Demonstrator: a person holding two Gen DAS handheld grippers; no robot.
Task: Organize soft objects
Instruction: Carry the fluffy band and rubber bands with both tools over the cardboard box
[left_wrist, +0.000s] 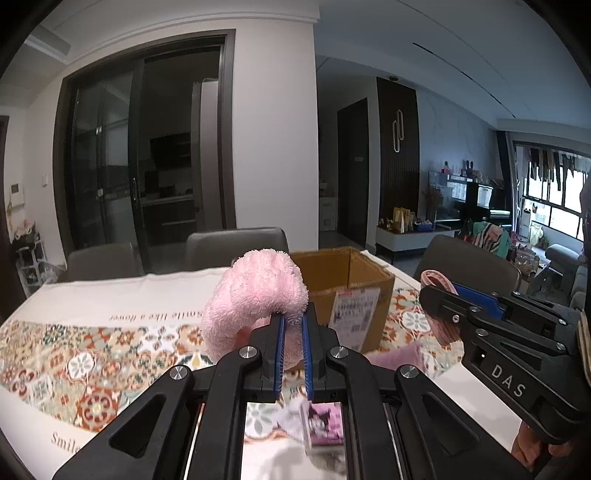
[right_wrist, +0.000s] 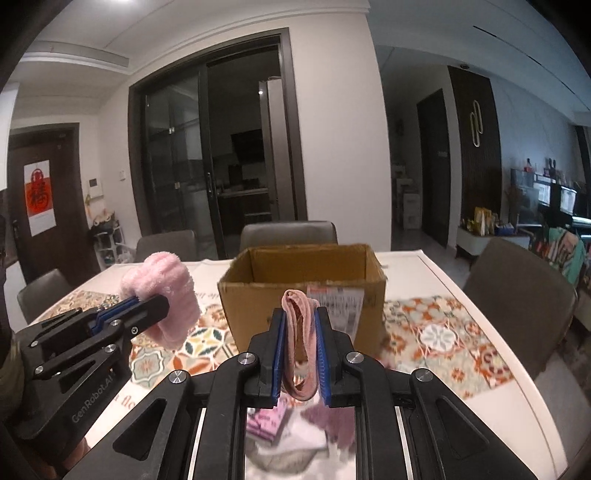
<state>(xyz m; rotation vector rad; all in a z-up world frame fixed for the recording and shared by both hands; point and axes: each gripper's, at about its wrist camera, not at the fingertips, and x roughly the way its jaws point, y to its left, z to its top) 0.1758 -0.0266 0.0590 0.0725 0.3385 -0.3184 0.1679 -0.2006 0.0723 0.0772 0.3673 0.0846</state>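
Above the surface: both claws are held aloft in front of the open cardboard box (right_wrist: 303, 291), each carrying one soft item
Left claw (left_wrist: 293, 325): nearly closed, its blue pads pinched on the edge of the fluffy pink cloth (left_wrist: 255, 295), which bulges up and to the left of the fingers and hangs clear of the patterned tablecloth (left_wrist: 92, 354)
Right claw (right_wrist: 300, 332): closed to a narrow gap on the pink ribbed band (right_wrist: 301, 343), bunched between the pads and drooping below them
Box: seen upright on the surface just beyond both claws, flaps open, nothing visible inside from these views; a shipping label (right_wrist: 340, 306) faces the cameras
Step in hand: judged to be the carry of both items to the box
How it is best done: both grips should be kept firm until each item is fully over the opening; the near wall should be cleared by the hanging ends, the fluffy cloth especially; the claws are better brought in one at a time so they are not knocked together
Risk: a trailing end could be caught on the box rim
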